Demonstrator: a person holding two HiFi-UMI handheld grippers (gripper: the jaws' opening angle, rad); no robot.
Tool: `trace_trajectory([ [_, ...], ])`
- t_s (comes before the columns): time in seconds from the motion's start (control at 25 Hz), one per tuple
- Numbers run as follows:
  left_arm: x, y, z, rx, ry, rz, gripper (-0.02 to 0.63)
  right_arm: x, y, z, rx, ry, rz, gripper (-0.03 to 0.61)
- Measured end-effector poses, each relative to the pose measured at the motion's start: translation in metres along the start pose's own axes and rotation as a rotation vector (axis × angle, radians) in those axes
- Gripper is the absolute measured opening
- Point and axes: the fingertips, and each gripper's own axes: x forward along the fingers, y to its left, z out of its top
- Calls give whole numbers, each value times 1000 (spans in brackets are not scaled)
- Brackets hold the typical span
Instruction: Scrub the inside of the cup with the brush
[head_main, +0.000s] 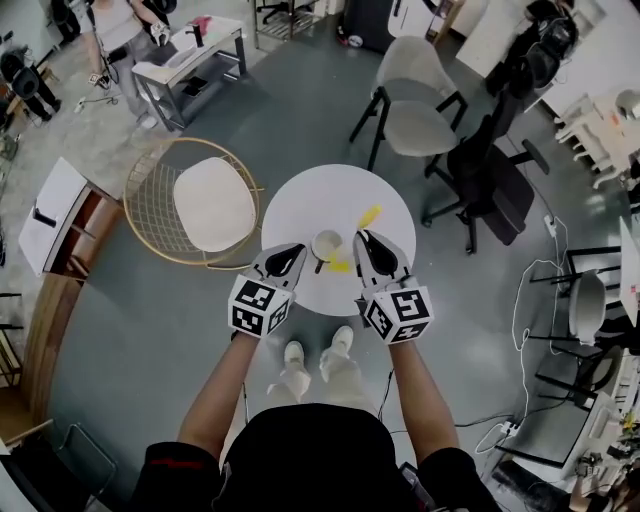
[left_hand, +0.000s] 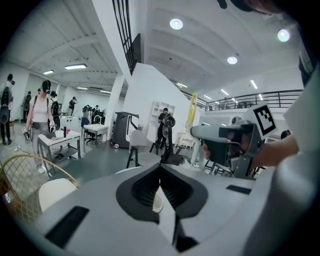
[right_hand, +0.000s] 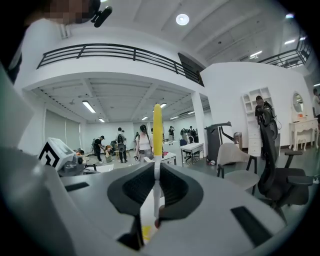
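Note:
A cream cup hangs over the round white table, just at the tip of my left gripper. In the left gripper view the left gripper is shut, with the cup's rim showing in the slit between its jaws. My right gripper is shut on a brush with a thin white stem and yellow ends. In the right gripper view the brush stands upright out of the right gripper. The two grippers are side by side, and the brush is outside the cup.
A gold wire chair with a white cushion stands left of the table. A beige chair and a black office chair stand behind it on the right. A person stands by a grey desk far back left.

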Motion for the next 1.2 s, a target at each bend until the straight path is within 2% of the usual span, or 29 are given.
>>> trace_trajectory([
  [0.32,-20,-4,19,5,-33,-25,15,-18,21,5,-21,2,-8,46],
  [0.64,-19,-8,29,23,-37,-55,15,-20,17,11,-17,-10,-37,46],
  [1.2,-41,-41,52,55,-84,-38,15,-66,12,22,20,-62,-54,46],
])
